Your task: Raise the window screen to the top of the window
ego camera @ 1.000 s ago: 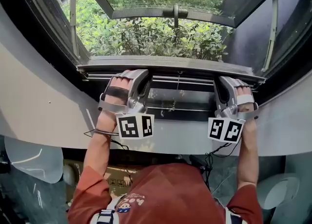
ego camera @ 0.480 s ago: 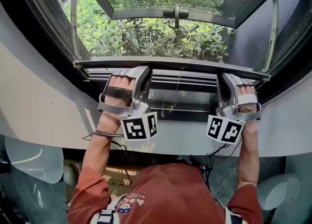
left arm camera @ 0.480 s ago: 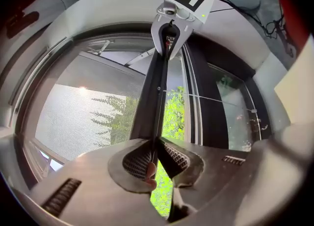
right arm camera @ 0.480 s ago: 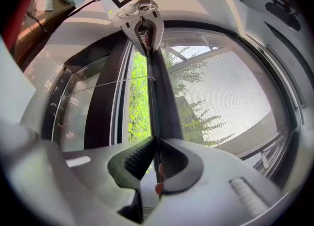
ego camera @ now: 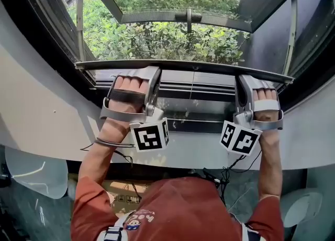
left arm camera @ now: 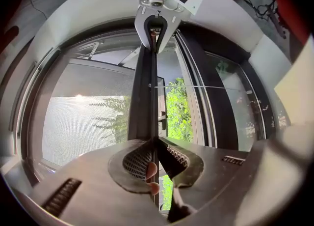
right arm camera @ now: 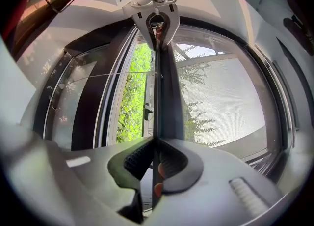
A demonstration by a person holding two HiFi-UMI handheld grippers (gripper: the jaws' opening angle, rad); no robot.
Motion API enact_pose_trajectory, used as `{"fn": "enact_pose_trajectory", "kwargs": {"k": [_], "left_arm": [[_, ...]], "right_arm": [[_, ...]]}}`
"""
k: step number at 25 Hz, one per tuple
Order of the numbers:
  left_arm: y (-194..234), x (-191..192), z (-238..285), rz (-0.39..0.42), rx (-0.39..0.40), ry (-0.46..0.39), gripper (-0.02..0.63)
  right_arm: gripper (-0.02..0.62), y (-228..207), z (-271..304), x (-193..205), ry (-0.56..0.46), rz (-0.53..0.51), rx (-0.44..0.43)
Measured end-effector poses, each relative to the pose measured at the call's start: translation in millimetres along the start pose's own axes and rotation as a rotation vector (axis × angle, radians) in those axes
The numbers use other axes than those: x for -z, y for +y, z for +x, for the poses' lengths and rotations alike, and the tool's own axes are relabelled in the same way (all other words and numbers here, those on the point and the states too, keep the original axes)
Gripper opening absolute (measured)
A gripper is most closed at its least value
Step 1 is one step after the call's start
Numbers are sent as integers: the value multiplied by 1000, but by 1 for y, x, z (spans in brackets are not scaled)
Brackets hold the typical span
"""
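At the left, the left gripper [ego camera: 155,75] is clamped on the thin lip of the bottom rail [ego camera: 196,76] of the window screen [left arm camera: 83,114]. Its jaws have just been drawn closer. In the left gripper view they are pressed narrow on that lip, with nothing else between them. In that view the mesh is stretched on one side of the rail. A strip of unscreened bushes [left arm camera: 179,117] is shown on the other, so a gap is judged to be open beneath the rail.

Across the middle of the head view the rail is held roughly level. It is placed low in the opening, just above the white sill [ego camera: 193,153]. The top of the window is not shown in that view and is judged to be well apart from the rail.

At the right, the right gripper [ego camera: 242,83] is closed on the same lip. Its jaws are narrow, with one pad pressed on each face of the rail's edge.

The step in hand is judged to be the early part of the lift: the rail is gripped at both ends, but most of the travel is left to be done. For the next move, both grippers are to be carried upward together at an equal pace, so that the rail is kept level and is not jammed askew. The pinch is to be kept firm throughout, since the lip is thin and could be lost from the pads.
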State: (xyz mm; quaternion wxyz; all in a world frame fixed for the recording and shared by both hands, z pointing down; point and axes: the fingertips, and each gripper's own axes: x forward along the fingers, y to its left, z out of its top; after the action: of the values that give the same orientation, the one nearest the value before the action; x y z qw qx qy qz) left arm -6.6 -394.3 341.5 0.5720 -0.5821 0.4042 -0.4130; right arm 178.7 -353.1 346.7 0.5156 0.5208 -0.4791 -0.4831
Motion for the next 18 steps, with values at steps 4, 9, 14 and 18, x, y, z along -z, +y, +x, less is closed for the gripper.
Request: {"fn": "enact_pose_trajectory", "kwargs": {"k": [4,9,14,18], "left_arm": [[10,0,0,34,-5,-3,42],[23,-1,2,47,-17,2,41],[30,-1,3,41,-41,8,41],[49,-1,2,31,-84,14,41]], "right_arm": [[43,-10,0,0,7,-38,15],[40,-23,3,1,19,-59,40],[38,-31,5,2,32,-72,61],[38,-50,5,2,47,-69,115]]}}
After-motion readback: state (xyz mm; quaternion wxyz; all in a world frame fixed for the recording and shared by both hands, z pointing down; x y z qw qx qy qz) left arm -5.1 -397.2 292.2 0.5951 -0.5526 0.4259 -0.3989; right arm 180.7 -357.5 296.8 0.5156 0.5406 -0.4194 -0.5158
